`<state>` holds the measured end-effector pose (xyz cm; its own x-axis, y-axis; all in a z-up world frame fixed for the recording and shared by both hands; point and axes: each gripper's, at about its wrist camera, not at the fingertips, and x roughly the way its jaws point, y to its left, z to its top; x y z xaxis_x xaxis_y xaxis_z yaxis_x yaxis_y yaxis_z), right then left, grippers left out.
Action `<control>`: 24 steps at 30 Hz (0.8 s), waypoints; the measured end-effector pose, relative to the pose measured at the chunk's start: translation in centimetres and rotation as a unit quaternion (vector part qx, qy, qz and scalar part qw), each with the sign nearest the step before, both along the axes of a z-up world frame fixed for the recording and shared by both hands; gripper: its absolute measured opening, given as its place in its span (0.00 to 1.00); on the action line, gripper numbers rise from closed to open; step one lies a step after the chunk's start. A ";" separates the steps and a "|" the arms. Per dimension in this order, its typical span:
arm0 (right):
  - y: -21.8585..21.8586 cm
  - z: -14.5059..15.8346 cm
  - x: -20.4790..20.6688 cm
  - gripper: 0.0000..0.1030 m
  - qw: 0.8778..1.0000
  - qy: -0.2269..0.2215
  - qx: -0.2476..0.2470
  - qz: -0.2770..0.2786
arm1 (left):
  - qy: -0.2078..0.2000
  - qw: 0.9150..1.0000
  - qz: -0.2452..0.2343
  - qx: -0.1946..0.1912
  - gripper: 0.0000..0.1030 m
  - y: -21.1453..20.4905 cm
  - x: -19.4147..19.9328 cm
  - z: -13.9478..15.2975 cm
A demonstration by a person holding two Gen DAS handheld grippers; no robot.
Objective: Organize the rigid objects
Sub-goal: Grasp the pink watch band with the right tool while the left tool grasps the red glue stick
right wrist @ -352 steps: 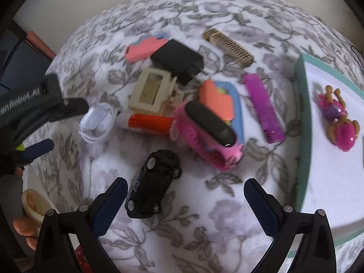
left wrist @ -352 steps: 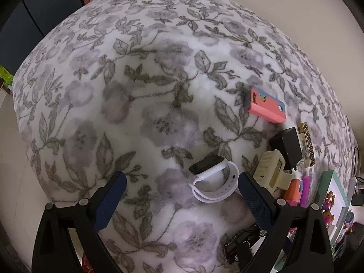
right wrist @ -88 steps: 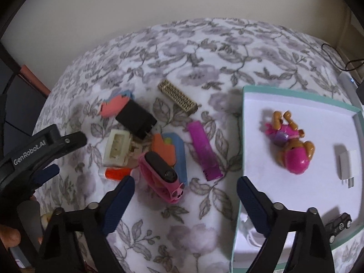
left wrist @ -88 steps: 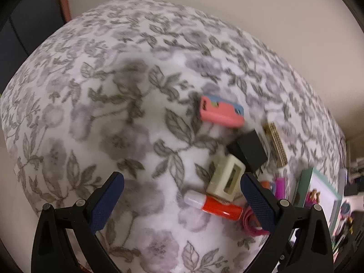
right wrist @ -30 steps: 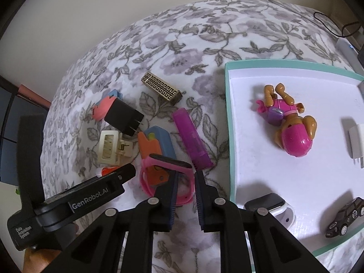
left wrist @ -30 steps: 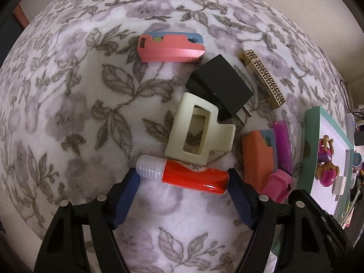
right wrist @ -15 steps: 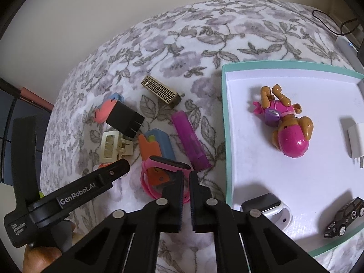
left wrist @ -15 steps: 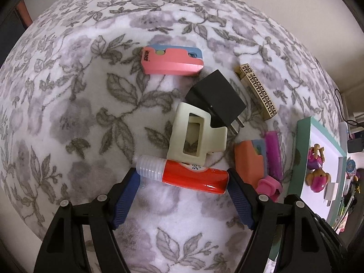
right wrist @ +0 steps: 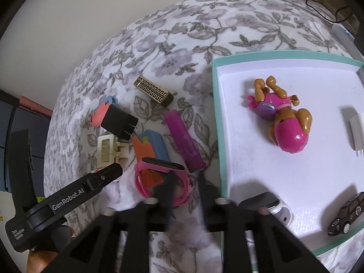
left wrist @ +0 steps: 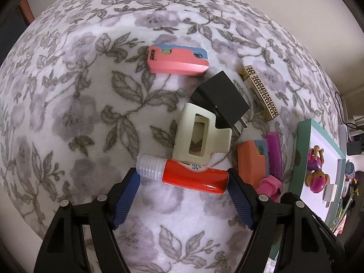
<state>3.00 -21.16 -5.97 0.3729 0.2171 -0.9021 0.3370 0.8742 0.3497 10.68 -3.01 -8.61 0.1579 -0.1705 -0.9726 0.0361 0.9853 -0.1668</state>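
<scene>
On the floral blanket point(left wrist: 68, 113), the red glue stick point(left wrist: 184, 177) lies crosswise, cap left.

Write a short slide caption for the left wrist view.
Left gripper holds a red glue stick endwise above a floral blanket strewn with small items.

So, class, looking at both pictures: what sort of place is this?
Probably a home room: small household things lie on a floral fleece blanket, a toy dog sits in a teal-rimmed box, beside a plain wall.
</scene>
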 end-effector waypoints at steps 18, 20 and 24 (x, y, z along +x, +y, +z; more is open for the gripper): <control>3.0 -1.2 1.3 0.71 0.999 0.009 -0.025 0.045 | 0.009 0.999 0.030 -0.002 0.76 3.9 -0.8 0.4; 3.2 -1.6 1.4 0.71 0.998 0.013 -0.026 0.048 | 0.011 0.999 0.031 -0.005 0.76 4.1 -0.9 0.5; 3.7 -2.1 1.7 0.72 0.998 0.016 -0.040 0.052 | 0.014 0.999 0.028 -0.010 0.76 4.1 -1.0 0.3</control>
